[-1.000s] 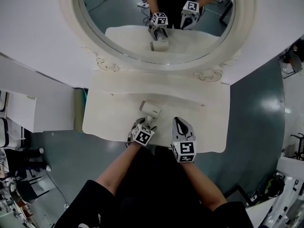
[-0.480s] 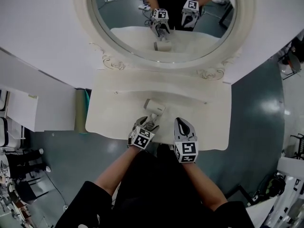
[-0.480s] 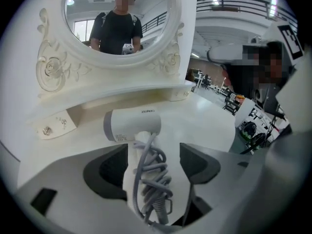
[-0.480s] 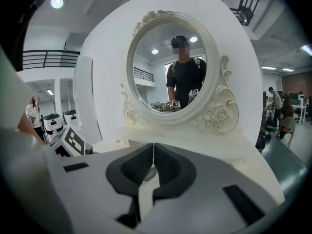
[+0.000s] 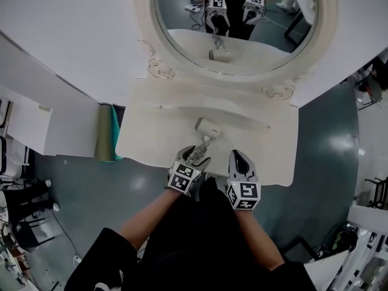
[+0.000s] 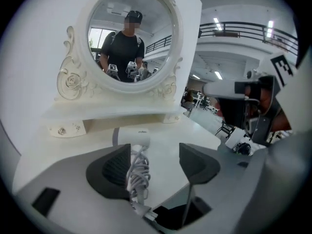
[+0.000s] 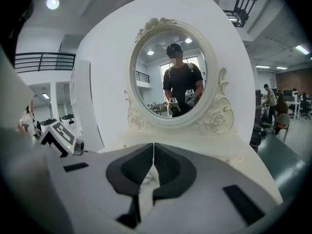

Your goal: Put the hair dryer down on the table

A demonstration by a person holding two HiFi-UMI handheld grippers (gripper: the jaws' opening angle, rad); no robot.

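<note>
We see the hair dryer (image 5: pixel 207 127) lying on its side on the white surface (image 5: pixel 267 150), in front of the oval mirror (image 5: pixel 242 17) and a little left of the middle. Its short, pale barrel points away from us. Its cord-wrapped handle (image 6: pixel 138 172) runs back toward the near edge, and the whole thing looks white or light grey, compact and smooth.

The handle lies between the fingers (image 6: pixel 197 162) of the left gripper (image 5: pixel 197 154). They stand apart: one pad is just beside or lightly touching the wound cord, and the other is well clear of it. We judge that the dryer's weight rests on the surface and the grip is let go, so the putting-down looks all but finished.

What the next move calls for, in our view, is a straight pull-back of the left gripper along the line of the handle. The fingers should be kept wide so the loose coils do not snag on a pad and drag the dryer toward the edge.

The right gripper (image 5: pixel 237 154) hovers over the near edge of the surface just beside the left one. Its fingers (image 7: pixel 168 167) are pressed together with nothing between them, and it takes no part.
</note>
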